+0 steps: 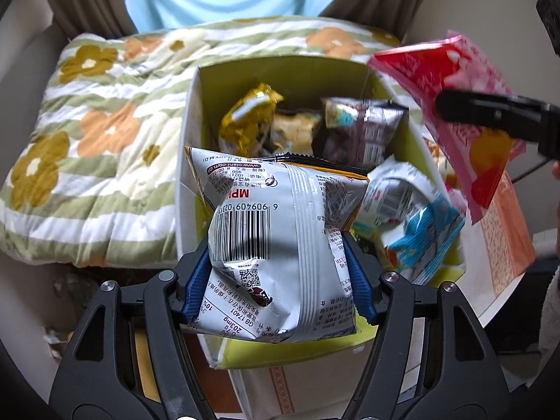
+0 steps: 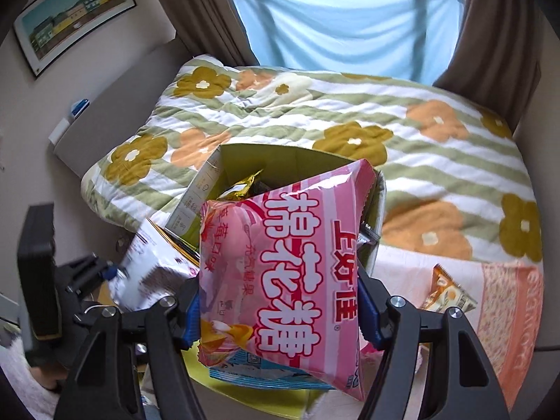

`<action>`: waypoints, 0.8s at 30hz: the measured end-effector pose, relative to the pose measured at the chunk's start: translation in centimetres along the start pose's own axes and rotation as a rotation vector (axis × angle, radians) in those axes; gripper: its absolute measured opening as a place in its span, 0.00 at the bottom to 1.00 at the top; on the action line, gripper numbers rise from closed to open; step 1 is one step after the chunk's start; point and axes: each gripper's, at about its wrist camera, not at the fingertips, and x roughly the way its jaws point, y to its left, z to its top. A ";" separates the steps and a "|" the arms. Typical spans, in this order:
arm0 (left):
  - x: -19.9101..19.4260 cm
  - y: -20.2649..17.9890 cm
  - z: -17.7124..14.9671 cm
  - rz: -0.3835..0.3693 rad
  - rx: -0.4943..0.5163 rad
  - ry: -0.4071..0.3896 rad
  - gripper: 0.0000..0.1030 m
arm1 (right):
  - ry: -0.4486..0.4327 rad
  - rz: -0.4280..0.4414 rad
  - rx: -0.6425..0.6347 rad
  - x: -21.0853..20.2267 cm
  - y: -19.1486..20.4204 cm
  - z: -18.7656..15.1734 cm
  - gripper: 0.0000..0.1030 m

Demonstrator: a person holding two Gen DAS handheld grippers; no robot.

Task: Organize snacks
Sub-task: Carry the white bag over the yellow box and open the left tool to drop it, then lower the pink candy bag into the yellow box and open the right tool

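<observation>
The left gripper [image 1: 280, 269] has its jaws clamped at a middling width on a silver snack bag [image 1: 280, 231], the blue pads pressing in its two sides so the foil puckers between them. The bag's long axis runs straight out ahead of the jaws, its sealed far edge pointing forward over the near wall of the open green-lined box [image 1: 196, 112] – so the box lies just ahead of and below these jaws. The right gripper [image 2: 280, 315] likewise holds a pink marshmallow bag [image 2: 280, 262] pinched across its width, the packet's long axis running forward and tilted a little to the right of the jaws, its far corner reaching over the box's rim. Seen from the left wrist, that pink bag hangs above the box's right wall. Inside the box, ahead of both pairs of jaws, lie a gold packet [image 1: 248, 119], a dark packet [image 1: 360, 129] and a blue-and-white packet [image 1: 416, 224]. By my reading the left bag sits nearer the opening, and either drop seems to need only a short carry forward before letting go – the box is already crowded.
</observation>
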 end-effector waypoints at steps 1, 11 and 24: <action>0.2 0.0 0.0 0.001 0.001 0.000 0.62 | 0.002 0.000 0.002 0.4 0.1 0.1 0.63; -0.5 -0.9 -0.6 -0.004 -0.034 -0.054 1.00 | 0.021 0.009 -0.016 1.9 0.0 1.0 0.63; -2.4 1.0 -1.9 0.030 -0.131 -0.080 1.00 | 0.038 0.064 -0.055 4.4 1.9 1.8 0.79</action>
